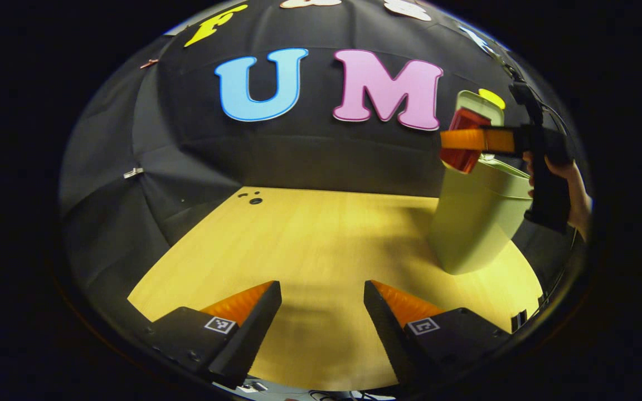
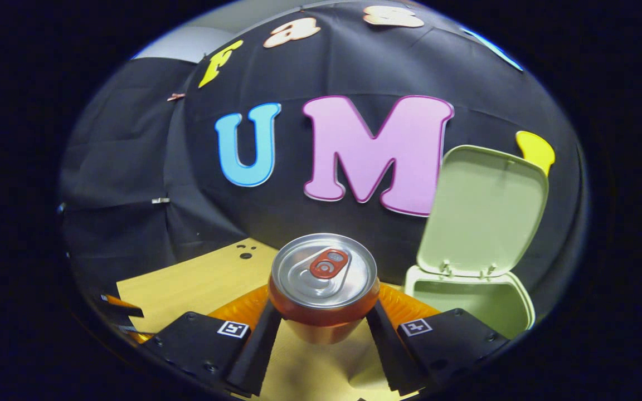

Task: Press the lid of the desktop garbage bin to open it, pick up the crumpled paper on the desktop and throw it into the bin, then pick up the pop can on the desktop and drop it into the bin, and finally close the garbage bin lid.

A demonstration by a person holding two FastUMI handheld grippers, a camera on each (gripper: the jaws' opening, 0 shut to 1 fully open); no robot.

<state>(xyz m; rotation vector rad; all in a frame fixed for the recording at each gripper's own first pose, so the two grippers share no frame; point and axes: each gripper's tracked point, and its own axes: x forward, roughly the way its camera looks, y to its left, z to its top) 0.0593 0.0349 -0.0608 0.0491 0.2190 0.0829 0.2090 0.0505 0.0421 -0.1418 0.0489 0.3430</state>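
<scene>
A pale green bin [image 1: 474, 223] stands at the right of the wooden table, its lid [image 2: 482, 209] raised upright behind the open mouth [image 2: 468, 298]. My right gripper [image 2: 324, 326] is shut on a red pop can [image 2: 324, 287], silver top facing the camera, held in the air just left of the bin's mouth. In the left gripper view, the right gripper [image 1: 466, 140] holds that can [image 1: 464, 142] at the bin's upper rim, a hand [image 1: 574, 192] behind it. My left gripper [image 1: 322, 312] hovers open over the bare table, nothing between its fingers.
The wooden table [image 1: 321, 245] stretches ahead of the left gripper, with small dark holes [image 1: 254, 199] near its far edge. Black cloth walls close in behind and on the left. The left gripper [image 2: 123, 306] peeks in low on the left of the right gripper view.
</scene>
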